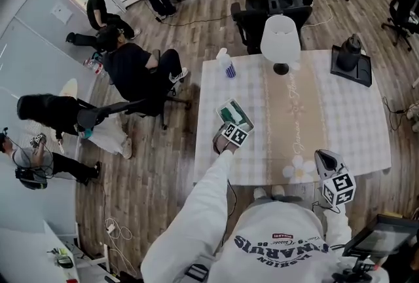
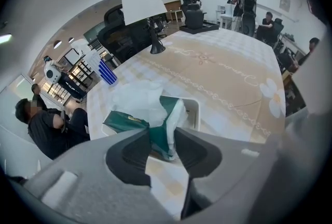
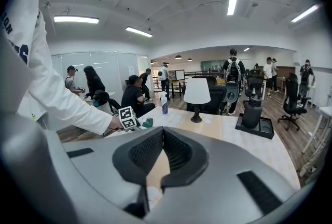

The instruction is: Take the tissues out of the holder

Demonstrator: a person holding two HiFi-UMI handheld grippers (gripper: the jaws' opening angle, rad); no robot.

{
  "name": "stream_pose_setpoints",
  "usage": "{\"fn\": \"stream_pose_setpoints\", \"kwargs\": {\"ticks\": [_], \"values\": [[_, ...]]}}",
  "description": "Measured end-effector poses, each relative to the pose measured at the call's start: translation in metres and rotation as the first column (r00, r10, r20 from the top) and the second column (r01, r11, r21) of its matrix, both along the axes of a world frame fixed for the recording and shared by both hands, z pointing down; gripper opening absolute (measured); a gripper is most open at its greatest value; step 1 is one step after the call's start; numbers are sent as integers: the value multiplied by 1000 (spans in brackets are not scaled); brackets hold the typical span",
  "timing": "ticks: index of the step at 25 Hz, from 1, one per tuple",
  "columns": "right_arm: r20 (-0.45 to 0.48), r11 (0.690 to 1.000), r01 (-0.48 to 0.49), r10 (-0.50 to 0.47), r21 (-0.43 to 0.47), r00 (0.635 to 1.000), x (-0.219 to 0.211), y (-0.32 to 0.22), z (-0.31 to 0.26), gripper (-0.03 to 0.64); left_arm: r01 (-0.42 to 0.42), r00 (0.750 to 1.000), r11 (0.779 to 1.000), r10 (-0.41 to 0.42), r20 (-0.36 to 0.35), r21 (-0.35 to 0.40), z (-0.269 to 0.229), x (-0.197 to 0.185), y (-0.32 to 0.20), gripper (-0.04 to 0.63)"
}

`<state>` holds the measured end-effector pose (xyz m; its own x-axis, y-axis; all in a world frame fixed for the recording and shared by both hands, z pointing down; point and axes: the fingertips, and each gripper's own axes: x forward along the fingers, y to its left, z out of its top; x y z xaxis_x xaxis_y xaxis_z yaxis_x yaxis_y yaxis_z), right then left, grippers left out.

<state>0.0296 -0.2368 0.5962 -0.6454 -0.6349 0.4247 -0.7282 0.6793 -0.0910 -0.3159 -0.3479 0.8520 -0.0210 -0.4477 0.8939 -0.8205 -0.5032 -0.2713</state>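
A green tissue pack [image 2: 127, 122] with crumpled white tissue [image 2: 137, 98] on top lies in a white holder [image 2: 196, 109] near the table's left edge. In the head view the pack [image 1: 230, 111] fills the holder [image 1: 247, 124]. My left gripper [image 2: 162, 141] is at the pack's near end, and its pads pinch a green-and-white corner of the pack. In the head view this gripper [image 1: 228, 126] reaches in from the near side. My right gripper [image 1: 325, 158] hovers at the table's near right edge, shut and empty, its jaws [image 3: 162, 148] pressed together.
A white lamp [image 1: 280, 39] stands at the table's far middle, and a blue-striped spray bottle [image 1: 226, 64] at the far left corner. A black tray with a dark jug [image 1: 351, 60] sits far right. Office chairs [image 1: 268, 10] and several people [image 1: 134, 69] are beyond and to the left of the table.
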Motion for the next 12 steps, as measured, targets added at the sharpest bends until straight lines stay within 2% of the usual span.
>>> {"fn": "stream_pose_setpoints", "kwargs": {"ticks": [12], "values": [[12,999,33,-33,-1,999,-9,-3,1,8,-50,999,996,49,14,79,-45,4,-2,138]]}}
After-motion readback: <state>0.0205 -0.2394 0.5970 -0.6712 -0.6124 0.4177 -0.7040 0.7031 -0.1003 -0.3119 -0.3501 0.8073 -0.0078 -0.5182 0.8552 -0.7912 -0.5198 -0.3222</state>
